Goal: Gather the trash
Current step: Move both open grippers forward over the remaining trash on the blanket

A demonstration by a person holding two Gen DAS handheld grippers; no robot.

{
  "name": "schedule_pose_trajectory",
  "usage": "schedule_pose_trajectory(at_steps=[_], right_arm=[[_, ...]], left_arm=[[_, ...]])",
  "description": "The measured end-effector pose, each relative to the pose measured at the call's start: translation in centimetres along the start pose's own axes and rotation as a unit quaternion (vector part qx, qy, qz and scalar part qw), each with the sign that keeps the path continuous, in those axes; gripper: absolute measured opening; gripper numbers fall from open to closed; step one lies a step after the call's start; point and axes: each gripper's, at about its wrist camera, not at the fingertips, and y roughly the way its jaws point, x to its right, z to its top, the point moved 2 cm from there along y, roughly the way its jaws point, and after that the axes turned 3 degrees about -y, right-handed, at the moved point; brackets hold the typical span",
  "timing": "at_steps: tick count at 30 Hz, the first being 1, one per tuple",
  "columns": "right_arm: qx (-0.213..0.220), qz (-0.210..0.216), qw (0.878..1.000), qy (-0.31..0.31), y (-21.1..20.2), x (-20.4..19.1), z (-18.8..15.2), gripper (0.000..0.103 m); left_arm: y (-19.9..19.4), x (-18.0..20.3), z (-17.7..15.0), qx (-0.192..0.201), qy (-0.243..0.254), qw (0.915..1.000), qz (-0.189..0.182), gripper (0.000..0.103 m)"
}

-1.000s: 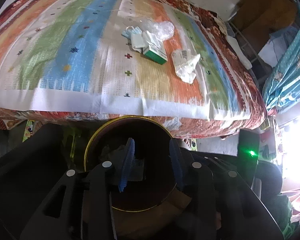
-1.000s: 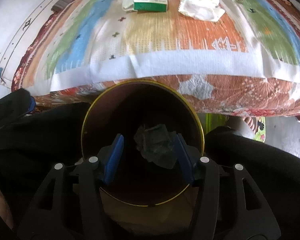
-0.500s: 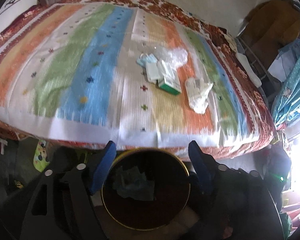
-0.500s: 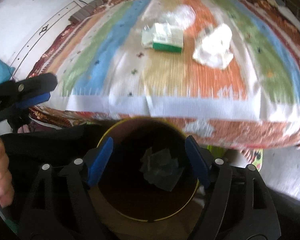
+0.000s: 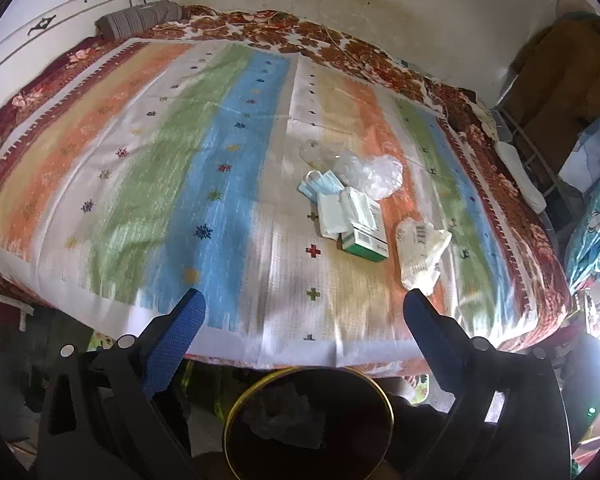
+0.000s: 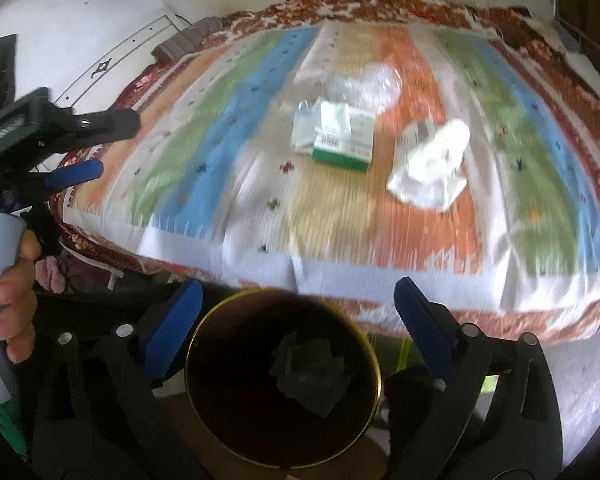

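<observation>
Both grippers, left gripper (image 5: pixel 302 320) and right gripper (image 6: pixel 298 306), are opening their fingers wide, nothing between them, above the bin (image 6: pixel 204 408). Trash (image 5: pixel 364 236) lies farther away on the bed (image 5: pixel 140 168).

Woven cloth bedspread (image 5: pixel 220 184), crinkled clear plastic (image 5: pixel 370 174)

Domestic bedroom — ahead of the jaws, a bed with striped multicoloured woven cover (image 5: pixel 180 168) over a red floral blanket (image 5: pixel 340 44), against a stained white wall (image 5: pixel 380 4).
</observation>
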Motion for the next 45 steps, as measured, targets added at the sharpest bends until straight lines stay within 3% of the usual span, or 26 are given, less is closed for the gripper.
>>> schedule_pose_trajectory(at_steps=[13, 18, 28, 33, 45], right_arm=[[0.018, -0.008, 0.999, -0.027, 0.6, 0.4, 4.2, 0.094], [0.026, 0.0, 0.999, -0.031, 1.1, 0.3, 5.4, 0.094], [0.02, 0.021, 1.0, -0.013, 3.7, 1.3, 7.7, 0.094], [0.018, 0.013, 1.0, -0.01, 5.7, 2.0, 9.1, 0.094], [0.003, 0.007, 1.0, -0.014, 10.4, 3.4, 11.6, 0.086]], left_arm=[[2.5, 1.4, 3.8, 0.001, 0.02, 0.9997, -0.017, 0.097], [5.5, 0.8, 5.2, -0.028, -0.003, 0.9996, -0.005, 0.097], [8.4, 0.3, 7.9, -0.013, -0.024, 0.9996, 0.0, 0.097], [10.4, 0.3, 9.6, 0.004, -0.004, 0.9998, 0.016, 0.097], [14.9, 0.3, 12.0, -0.015, 0.039, 0.999, -0.016, 0.097]])
